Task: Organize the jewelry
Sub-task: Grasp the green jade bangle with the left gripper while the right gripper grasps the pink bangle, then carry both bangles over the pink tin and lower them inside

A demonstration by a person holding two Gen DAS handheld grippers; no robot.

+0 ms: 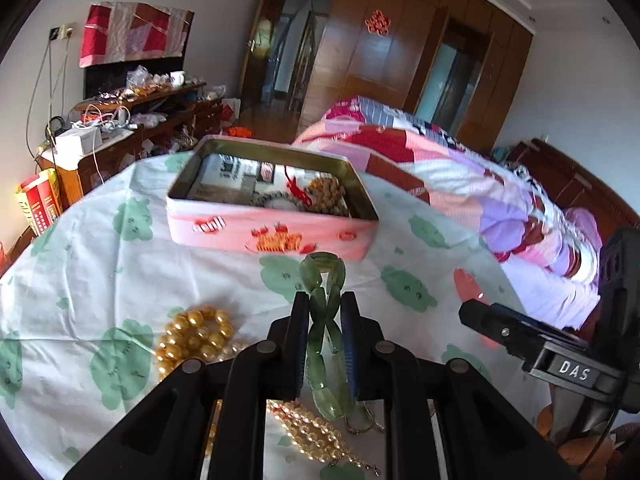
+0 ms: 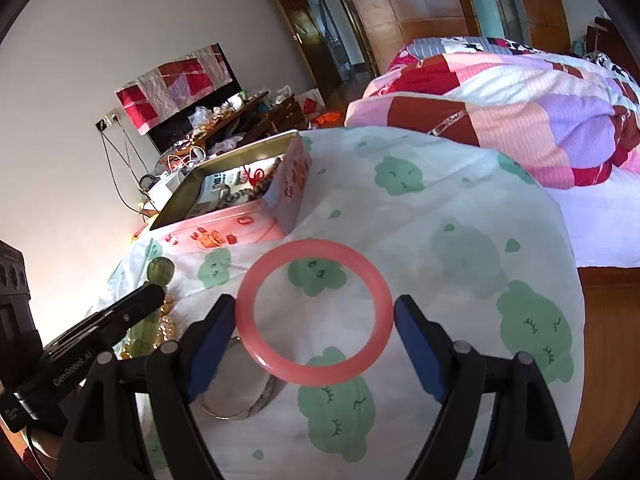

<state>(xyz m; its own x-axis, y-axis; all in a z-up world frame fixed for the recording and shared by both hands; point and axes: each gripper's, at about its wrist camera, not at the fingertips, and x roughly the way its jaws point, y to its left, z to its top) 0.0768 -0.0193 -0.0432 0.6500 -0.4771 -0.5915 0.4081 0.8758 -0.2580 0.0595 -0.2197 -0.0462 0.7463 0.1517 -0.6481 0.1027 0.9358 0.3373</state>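
Observation:
My left gripper (image 1: 325, 312) is shut on a green stone bracelet (image 1: 326, 280) and holds it above the cloth, short of the open pink tin (image 1: 272, 236). The tin holds bead strings and a red tassel; it also shows in the right wrist view (image 2: 224, 232). My right gripper (image 2: 314, 316) is open, its fingers on either side of a pink bangle (image 2: 314, 312) that lies on the cloth. Gold bead bracelets (image 1: 196, 336) and a pale bead string (image 1: 316, 436) lie below the left gripper. The left gripper with its green bracelet (image 2: 160, 270) shows at the left of the right wrist view.
A white cloth with green prints (image 1: 100, 280) covers the table. A silver bangle (image 2: 240, 396) lies by my right gripper's left finger. A bed with a patchwork quilt (image 2: 520, 120) is to the right. A cluttered wooden cabinet (image 1: 132, 120) stands at the far left.

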